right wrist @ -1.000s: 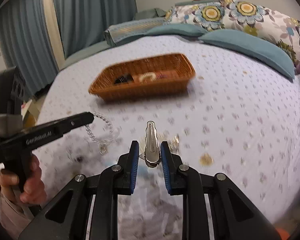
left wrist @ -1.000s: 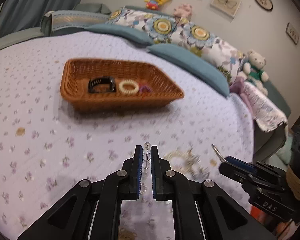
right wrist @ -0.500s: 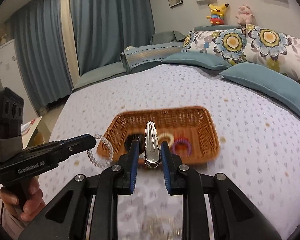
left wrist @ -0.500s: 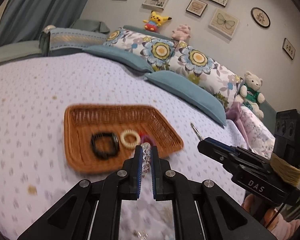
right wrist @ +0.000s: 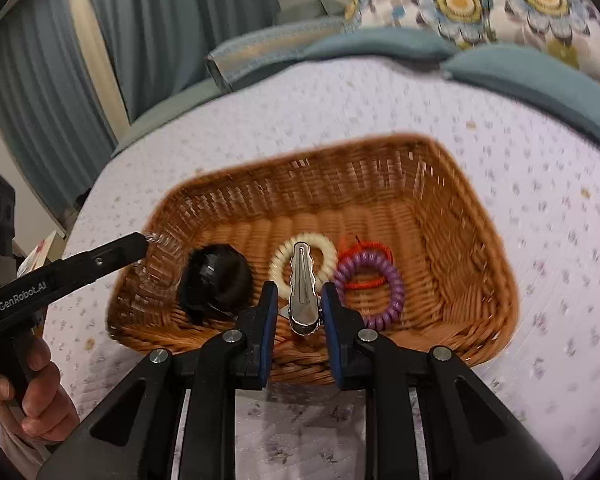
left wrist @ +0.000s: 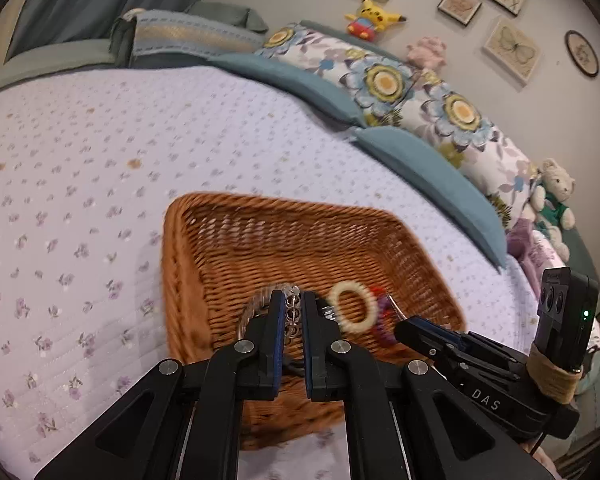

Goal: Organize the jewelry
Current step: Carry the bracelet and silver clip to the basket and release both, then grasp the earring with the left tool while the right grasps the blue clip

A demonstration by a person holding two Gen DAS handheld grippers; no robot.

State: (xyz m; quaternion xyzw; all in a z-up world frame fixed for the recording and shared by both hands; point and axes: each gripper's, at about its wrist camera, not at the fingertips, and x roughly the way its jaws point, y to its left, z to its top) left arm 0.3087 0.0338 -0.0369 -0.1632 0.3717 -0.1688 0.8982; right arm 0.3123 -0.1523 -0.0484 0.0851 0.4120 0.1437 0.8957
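A bedroom: blue curtains (right wrist: 40, 80) hang at one side, framed pictures (left wrist: 510, 48) dot the grey wall, and flowered pillows (left wrist: 420, 92) with teal cushions (left wrist: 428, 168) line the head of the bed (left wrist: 80, 160). The bed wears a pale lilac quilt sprinkled with small flowers. Soft toys sit along the wall – a yellow one (left wrist: 370, 12) on the headboard ledge, a white bear (left wrist: 552, 196) at the bed's far corner.

On the quilt, toward the near edge of the bed, stands a brown wicker basket (right wrist: 440, 184). Lying on its floor, from the left wall to the right in the right wrist view: a black band (right wrist: 214, 280), a cream ring (right wrist: 326, 250), a red cord loop (right wrist: 374, 250) and a purple coil hair tie (right wrist: 392, 284) lying over that loop.

The left gripper (left wrist: 288, 316) hovers above the basket's near-left part with its jaws closed on a clear bead bracelet (left wrist: 293, 314), which hangs down over the basket beside the black band. A hand (right wrist: 40, 396) holds its grip.

The right gripper (right wrist: 302, 304) hangs over the near rim, jaws gripping a silver hair clip (right wrist: 302, 284) – the clip stands upright between the pads, its tip in front of the cream ring.
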